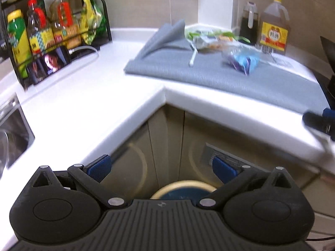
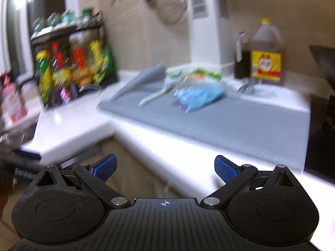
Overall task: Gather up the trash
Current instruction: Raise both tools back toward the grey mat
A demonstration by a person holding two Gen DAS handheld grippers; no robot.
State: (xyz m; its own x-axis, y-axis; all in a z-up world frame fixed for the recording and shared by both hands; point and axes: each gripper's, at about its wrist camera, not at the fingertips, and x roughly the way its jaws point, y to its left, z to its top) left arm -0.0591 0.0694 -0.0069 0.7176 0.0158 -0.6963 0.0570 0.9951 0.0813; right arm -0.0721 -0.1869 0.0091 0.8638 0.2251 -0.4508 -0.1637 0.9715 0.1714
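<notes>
Trash lies on a grey mat (image 1: 219,77) on the white counter: a blue plastic wrapper (image 1: 244,61), a crumpled clear and green wrapper (image 1: 207,38) and a white stick (image 1: 193,57). The right wrist view shows the same mat (image 2: 230,123), the blue wrapper (image 2: 201,97), the green wrapper (image 2: 194,74) and the stick (image 2: 153,98), blurred. My left gripper (image 1: 162,168) is open and empty, below the counter corner in front of the cabinet doors. My right gripper (image 2: 165,168) is open and empty, short of the counter's front edge. The right gripper's tip (image 1: 320,120) shows at the right edge of the left wrist view.
A black rack (image 1: 56,33) of bottles stands at the back left, next to a sink (image 1: 12,129). Two sauce bottles (image 1: 274,27) stand at the back right. A dark pan (image 1: 329,62) sits at the far right. A round bin (image 1: 182,189) stands below the left gripper.
</notes>
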